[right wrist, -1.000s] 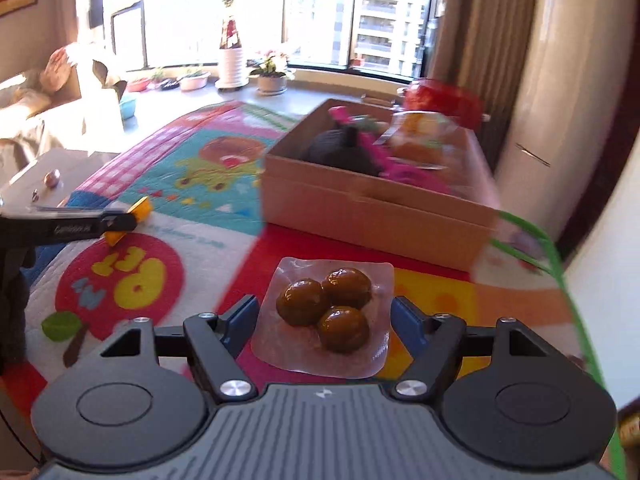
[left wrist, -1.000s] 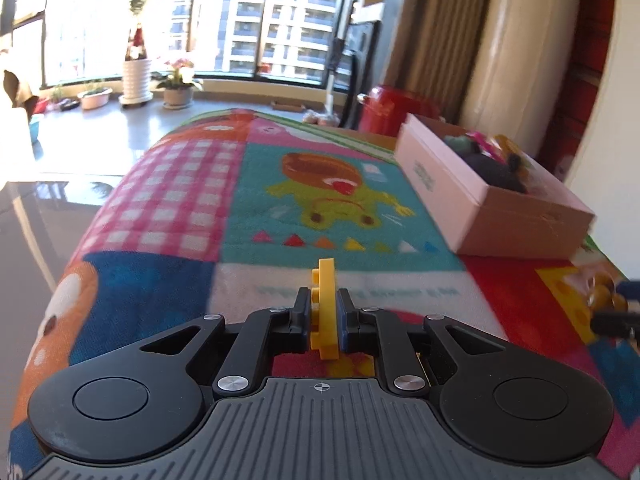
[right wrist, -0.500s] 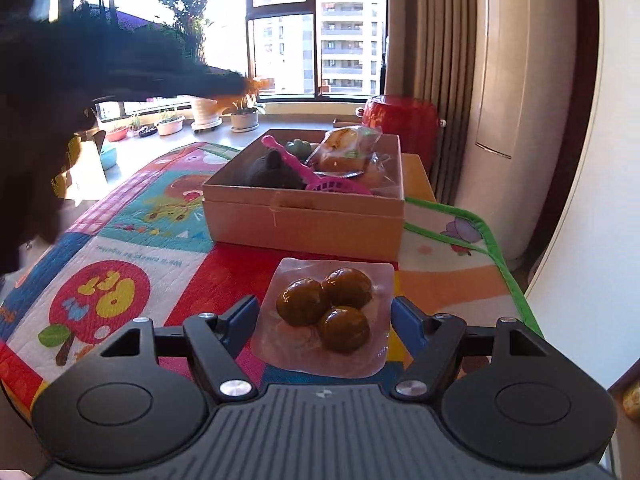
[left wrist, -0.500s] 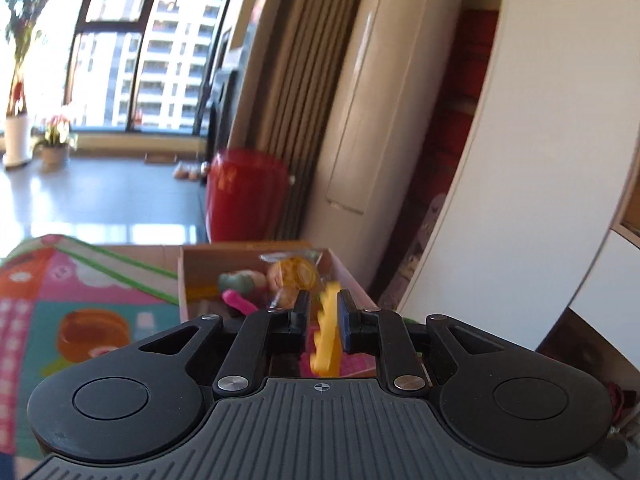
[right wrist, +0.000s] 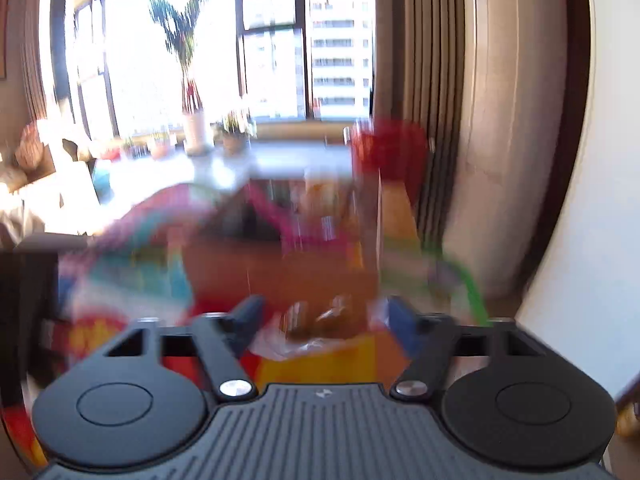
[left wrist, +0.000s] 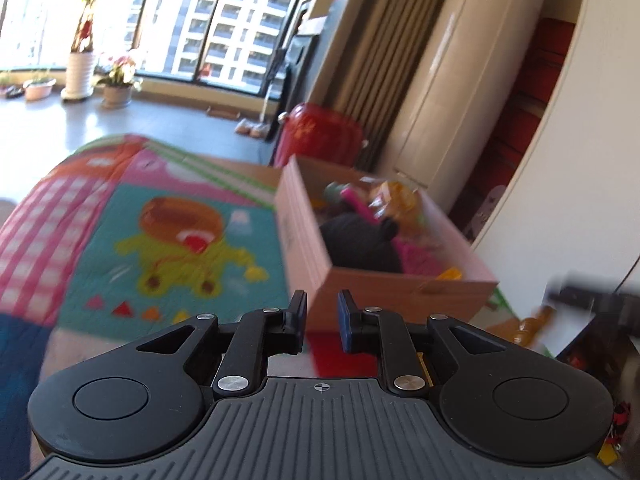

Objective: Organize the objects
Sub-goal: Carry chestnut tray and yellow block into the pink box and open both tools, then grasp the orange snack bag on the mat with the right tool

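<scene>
My left gripper (left wrist: 322,314) hangs before the near left corner of the cardboard box (left wrist: 400,292), jaws a narrow gap apart with nothing between them. A yellow piece (left wrist: 450,274) lies inside the box by its near wall, with a black plush toy (left wrist: 360,244), a pink toy and a snack bag. The right wrist view is badly blurred. There my right gripper (right wrist: 326,316) has its jaws closing on a clear packet of brown balls (right wrist: 316,320), pads against its sides. The box (right wrist: 280,272) is just beyond. In the left wrist view the right gripper (left wrist: 592,300) shows blurred at the right edge.
A colourful cartoon mat (left wrist: 160,232) covers the table. A red stool (left wrist: 320,136) stands behind the box, with curtains and a cream cabinet (left wrist: 460,100) beyond. A white curved wall (left wrist: 580,160) is close on the right. Potted plants (left wrist: 118,80) line the window.
The left gripper has let go of the yellow toothed piece and swung back from over the box. The right jaws have narrowed around the packet and the gripper has risen towards the box.
</scene>
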